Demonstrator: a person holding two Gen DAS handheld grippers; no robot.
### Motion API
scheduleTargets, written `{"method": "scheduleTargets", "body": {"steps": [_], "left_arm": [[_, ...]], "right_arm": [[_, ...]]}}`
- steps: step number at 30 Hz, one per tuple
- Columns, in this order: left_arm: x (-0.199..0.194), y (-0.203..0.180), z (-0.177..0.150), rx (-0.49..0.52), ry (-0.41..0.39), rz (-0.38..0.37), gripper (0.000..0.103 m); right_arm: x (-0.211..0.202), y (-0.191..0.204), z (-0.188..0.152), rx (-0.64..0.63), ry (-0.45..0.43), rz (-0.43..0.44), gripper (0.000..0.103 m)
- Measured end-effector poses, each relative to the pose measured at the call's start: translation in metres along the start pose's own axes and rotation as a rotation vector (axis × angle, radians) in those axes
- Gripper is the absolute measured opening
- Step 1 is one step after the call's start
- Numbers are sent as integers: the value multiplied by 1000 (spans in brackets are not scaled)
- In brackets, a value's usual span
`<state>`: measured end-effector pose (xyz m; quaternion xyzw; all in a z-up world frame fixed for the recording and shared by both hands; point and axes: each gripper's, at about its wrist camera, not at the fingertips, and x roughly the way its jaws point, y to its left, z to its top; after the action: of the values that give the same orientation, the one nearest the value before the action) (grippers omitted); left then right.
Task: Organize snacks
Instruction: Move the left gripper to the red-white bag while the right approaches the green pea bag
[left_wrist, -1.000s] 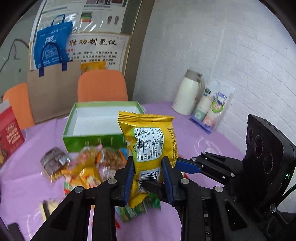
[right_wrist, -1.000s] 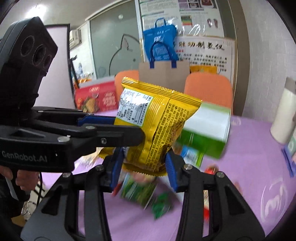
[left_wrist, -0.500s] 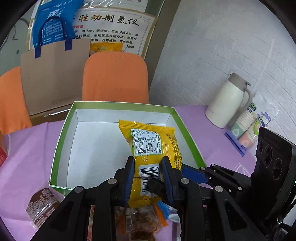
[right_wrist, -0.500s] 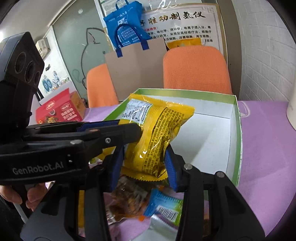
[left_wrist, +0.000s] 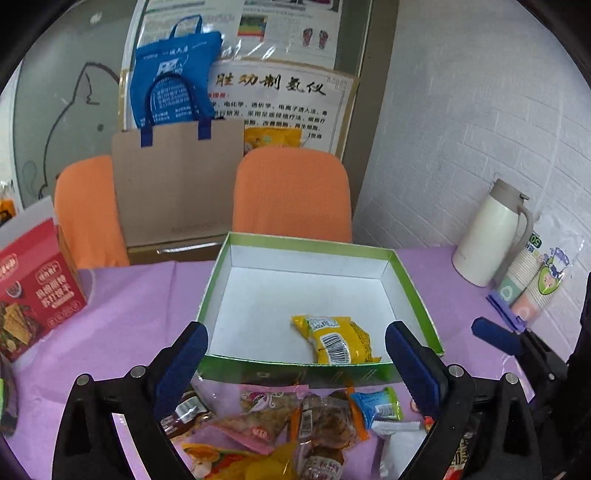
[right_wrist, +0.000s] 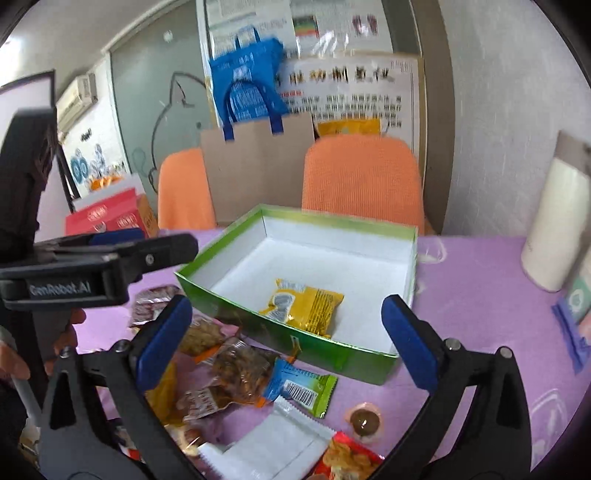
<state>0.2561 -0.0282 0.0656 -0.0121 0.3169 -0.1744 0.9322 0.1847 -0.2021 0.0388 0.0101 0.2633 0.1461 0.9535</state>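
A yellow snack packet (left_wrist: 337, 339) lies flat inside the green box (left_wrist: 314, 243) with a white floor, near its front wall; the right wrist view shows the same yellow packet (right_wrist: 303, 306) in the green box (right_wrist: 280, 332). My left gripper (left_wrist: 295, 354) is open, its blue pads wide apart just before the box's front wall. My right gripper (right_wrist: 286, 338) is open too, hanging over the loose snacks. Several wrapped snacks (left_wrist: 295, 424) lie in a heap on the purple cloth in front of the box, among them a blue-green packet (right_wrist: 301, 387) and a white sachet (right_wrist: 273, 446).
A red snack carton (left_wrist: 33, 288) stands at the left. A white thermos (left_wrist: 491, 232) and packed paper cups (left_wrist: 532, 284) stand at the right by the brick wall. Two orange chairs (left_wrist: 291, 195) and a brown paper bag (left_wrist: 177, 184) are behind the table.
Both grippers were shut on the yellow packet, carried it over the box, and have now opened. The packet lies in the box and both grippers have drawn back.
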Motion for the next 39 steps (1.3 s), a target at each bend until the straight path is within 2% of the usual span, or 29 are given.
{"method": "scheduleTargets", "body": {"steps": [2, 6, 9, 12, 14, 18, 21, 22, 25, 29, 31, 33, 35, 37, 39], "left_arm": [[-28, -5, -5, 15, -36, -5, 103], [-76, -8, -27, 20, -73, -14, 103], [-100, -8, -53, 24, -69, 24, 103], [-108, -5, -84, 17, -29, 41, 103], [-107, 3, -106, -27, 20, 23, 103], [-97, 11, -153, -111, 117, -20, 103], [-89, 14, -173, -120, 153, -7, 102], [-88, 15, -178, -124, 161, -5, 102], [-83, 16, -179, -125, 166, -15, 96], [-75, 19, -178, -123, 183, -21, 81], [-69, 20, -178, -127, 192, -26, 79], [-63, 20, -178, -130, 204, -23, 79], [-56, 19, -178, -116, 215, -24, 79], [-47, 18, -180, -104, 232, -19, 76], [-39, 19, -182, -109, 255, -27, 60]], "right_arm": [[-31, 6, 0, -6, -67, 19, 102], [-84, 15, -15, 19, -159, 139, 102], [-100, 29, -34, -13, -97, 184, 102], [-103, 40, -63, -72, -44, 150, 102], [-96, 46, -84, -94, 34, 137, 102], [-76, 49, -124, -79, 157, 166, 101], [-67, 52, -137, -61, 200, 175, 90], [-63, 55, -138, -63, 208, 187, 89], [-55, 70, -132, -115, 198, 212, 87], [-38, 91, -128, -167, 216, 274, 77], [-25, 94, -133, -190, 259, 263, 76], [-16, 91, -140, -209, 287, 215, 76], [-17, 89, -142, -250, 258, 161, 76], [-17, 85, -140, -236, 263, 174, 76], [-14, 88, -138, -245, 267, 184, 77]]}}
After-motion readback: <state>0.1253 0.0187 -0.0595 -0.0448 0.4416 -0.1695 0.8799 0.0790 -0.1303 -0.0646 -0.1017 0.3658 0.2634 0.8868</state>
